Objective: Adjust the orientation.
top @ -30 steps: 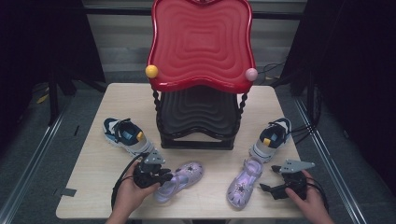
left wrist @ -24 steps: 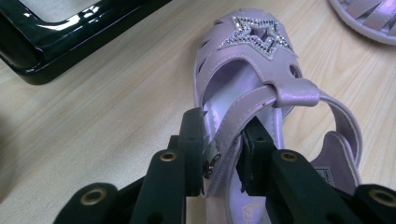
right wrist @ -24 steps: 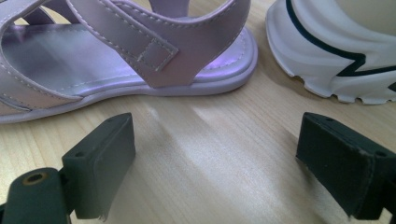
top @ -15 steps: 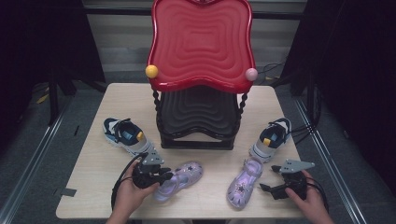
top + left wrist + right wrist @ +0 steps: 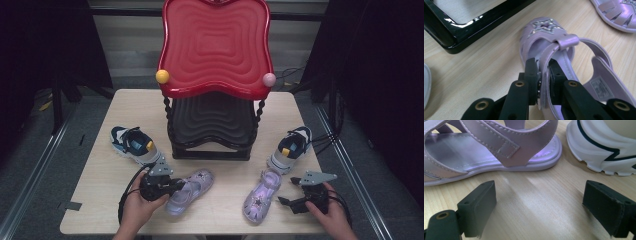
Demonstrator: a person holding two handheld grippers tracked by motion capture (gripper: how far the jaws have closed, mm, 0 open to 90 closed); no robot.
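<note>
Since the earlier frames, little has shifted in the high view: both hands lie in the same spots at the bottom of the frame, while the fingers of the left gripper [image 5: 172, 186] have just been closing on the strap of the left purple sandal [image 5: 190, 190]. In the left gripper view those fingers [image 5: 532, 75] pinch that strap from both sides, pressed tight against it, with the star-decorated toe of the sandal [image 5: 544, 37] above them in the frame. This sandal lies on the desk [image 5: 100, 175] at lower centre-left, just in front of the black base of the red-topped stand [image 5: 215, 50].

The right gripper [image 5: 292, 192] sits at lower right, its fingers [image 5: 479, 202] spread wide with nothing between them, bare wood showing in the gap. The other purple sandal [image 5: 260, 195] lies just to their left in the high view, and its heel end fills the upper left of the right gripper view. A white and navy sneaker [image 5: 290, 150] stands beyond it, and its match [image 5: 132, 145] sits at centre left.
</note>
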